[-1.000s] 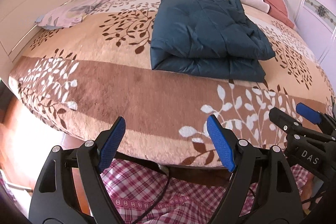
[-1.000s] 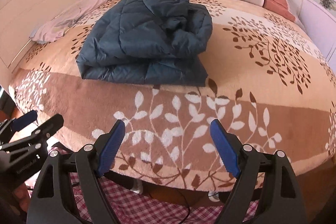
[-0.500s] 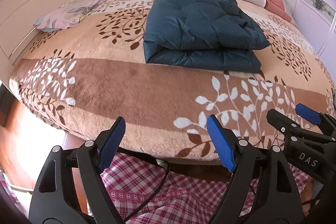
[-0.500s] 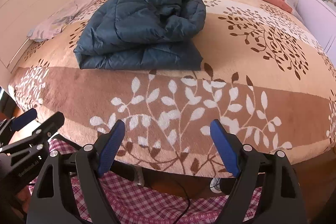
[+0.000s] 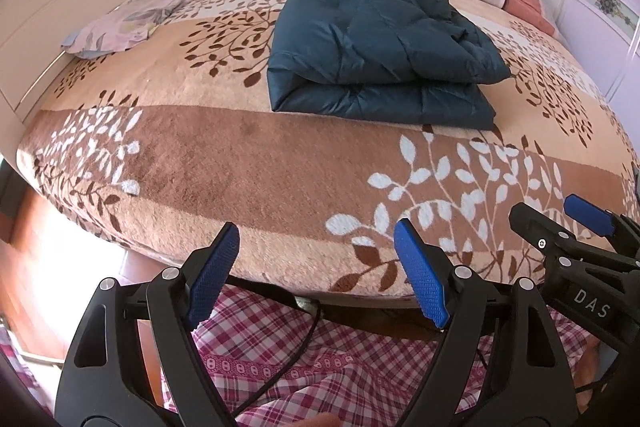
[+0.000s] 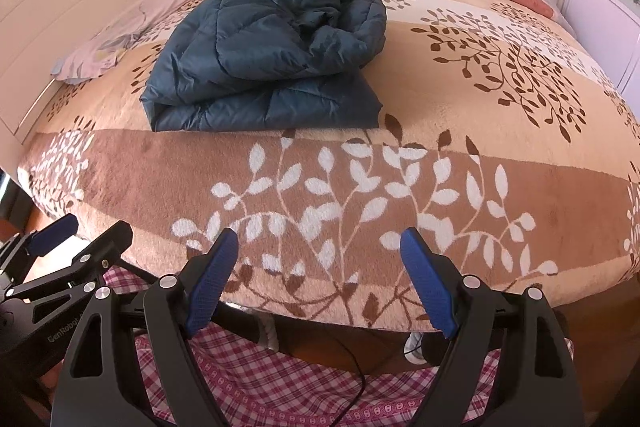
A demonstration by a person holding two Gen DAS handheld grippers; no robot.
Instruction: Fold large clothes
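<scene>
While both are hanging empty and wide apart off the bed's (image 5: 248, 163) near edge, left hand-held gripper (image 5: 316, 271) and right hand-held gripper (image 6: 318, 281) are backing away; blue padded jacket (image 5: 376, 39) is lying folded mid-bed, likely finished.

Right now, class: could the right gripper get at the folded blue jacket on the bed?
Probably yes. The right gripper is open and empty at the bed's near edge, and only bare blanket lies between it and the folded blue jacket, though it's some way off.
</scene>
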